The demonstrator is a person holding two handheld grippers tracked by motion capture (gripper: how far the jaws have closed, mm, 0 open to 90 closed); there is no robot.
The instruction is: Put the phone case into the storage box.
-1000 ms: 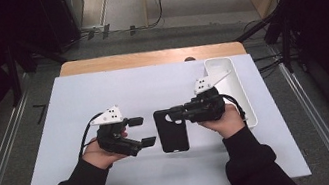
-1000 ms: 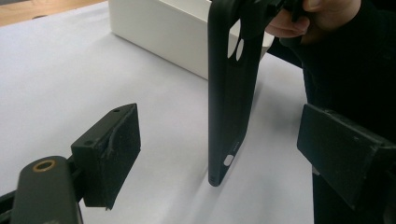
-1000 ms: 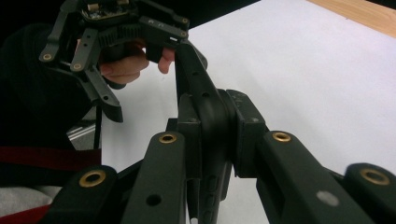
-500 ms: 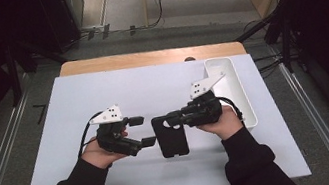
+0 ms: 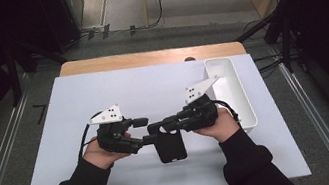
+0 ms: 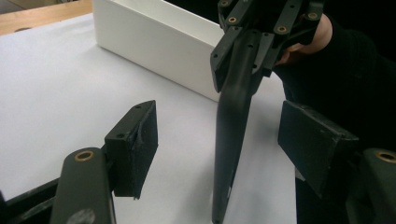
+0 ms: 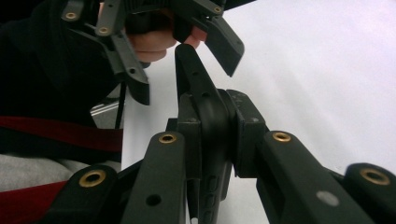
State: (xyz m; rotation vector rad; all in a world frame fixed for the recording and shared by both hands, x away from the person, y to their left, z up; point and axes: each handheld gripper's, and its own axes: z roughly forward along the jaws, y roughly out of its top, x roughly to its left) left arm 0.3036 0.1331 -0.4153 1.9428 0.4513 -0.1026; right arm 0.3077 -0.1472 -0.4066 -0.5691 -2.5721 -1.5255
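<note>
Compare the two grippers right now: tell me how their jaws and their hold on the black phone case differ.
The right gripper is clamped shut on the black phone case; the left gripper stands open, its jaws just closing around the case, pads apart from it. Both are hand-held above the white table.

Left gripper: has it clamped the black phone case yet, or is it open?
Open. The left gripper has just been closing, but both pads stand clear of the black phone case between them; the right gripper is shut on it.

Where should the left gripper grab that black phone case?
On the free end of the black phone case, squeezing its two flat faces. It is thin and held edge-on by the right gripper, so the left gripper, jaws just closing either side, fits from opposite.
</note>
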